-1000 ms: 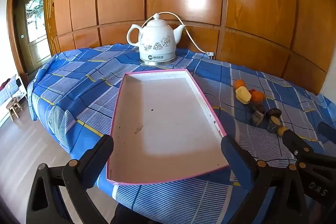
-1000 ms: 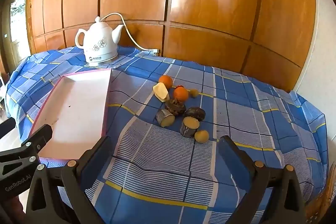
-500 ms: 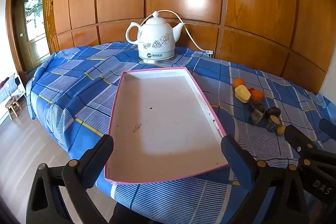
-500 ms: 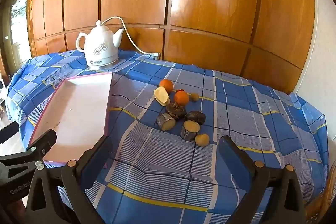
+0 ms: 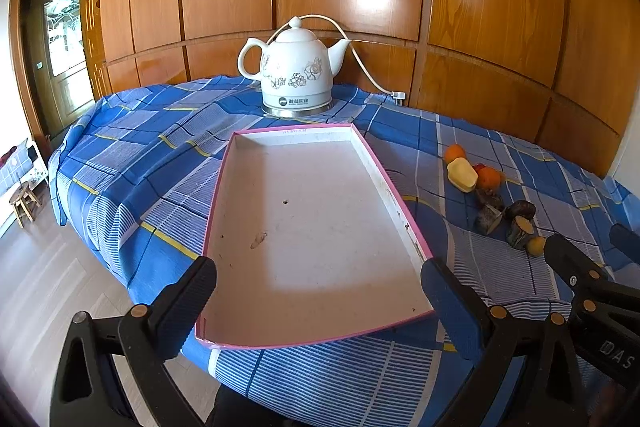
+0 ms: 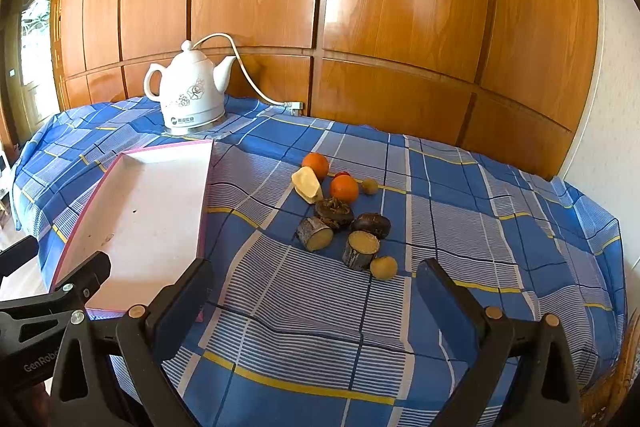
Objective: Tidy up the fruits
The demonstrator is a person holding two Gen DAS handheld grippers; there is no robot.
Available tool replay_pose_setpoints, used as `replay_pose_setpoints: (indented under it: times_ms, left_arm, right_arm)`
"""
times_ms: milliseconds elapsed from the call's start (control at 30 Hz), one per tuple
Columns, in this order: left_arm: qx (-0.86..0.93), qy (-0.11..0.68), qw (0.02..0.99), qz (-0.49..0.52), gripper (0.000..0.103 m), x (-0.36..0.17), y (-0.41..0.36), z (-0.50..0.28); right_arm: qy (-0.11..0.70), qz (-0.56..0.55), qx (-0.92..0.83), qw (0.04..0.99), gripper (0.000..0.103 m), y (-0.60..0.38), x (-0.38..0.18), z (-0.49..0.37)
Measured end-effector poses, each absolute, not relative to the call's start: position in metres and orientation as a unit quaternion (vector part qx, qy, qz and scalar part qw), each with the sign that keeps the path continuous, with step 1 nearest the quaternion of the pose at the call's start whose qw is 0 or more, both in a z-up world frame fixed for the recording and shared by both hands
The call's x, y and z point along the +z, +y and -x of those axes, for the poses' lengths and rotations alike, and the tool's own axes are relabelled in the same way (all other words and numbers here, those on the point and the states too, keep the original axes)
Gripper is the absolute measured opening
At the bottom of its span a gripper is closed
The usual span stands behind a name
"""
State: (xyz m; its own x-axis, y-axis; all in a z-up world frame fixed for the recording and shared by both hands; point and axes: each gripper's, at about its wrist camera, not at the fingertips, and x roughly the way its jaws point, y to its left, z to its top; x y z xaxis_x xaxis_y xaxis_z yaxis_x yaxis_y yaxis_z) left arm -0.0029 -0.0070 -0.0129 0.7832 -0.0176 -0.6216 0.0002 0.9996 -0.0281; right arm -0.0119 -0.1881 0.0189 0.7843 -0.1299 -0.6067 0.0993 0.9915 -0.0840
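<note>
Wood panelling backs a table under a blue checked cloth (image 6: 460, 195). Fruit pieces (image 6: 344, 215) lie clustered on it, well right of the empty pink-rimmed tray (image 5: 320, 223); a white kettle (image 5: 294, 71) stands behind. Nothing is sorted yet. Both the right gripper (image 6: 314, 291) and left gripper (image 5: 320, 291) hover with jaws spread, empty. Next, probably, the right one reaches the small yellow fruit (image 6: 383, 267).

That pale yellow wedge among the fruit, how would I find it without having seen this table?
Start at the pink-rimmed tray, then look right to the fruit pile on the blue checked cloth. The wedge lies on the pile's tray side, against the far orange; it alone is pale, smooth and angular.
</note>
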Motion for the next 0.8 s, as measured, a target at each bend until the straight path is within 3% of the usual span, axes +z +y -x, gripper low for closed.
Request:
replay_pose_setpoints:
  times_ms: [800]
  left_arm:
    - [0.005, 0.332, 0.943, 0.004, 0.103, -0.0106, -0.0068, 0.0022]
  right_arm:
    - [0.333, 0.018, -0.060, 0.941, 0.102, -0.1894, 0.0130, 0.0106]
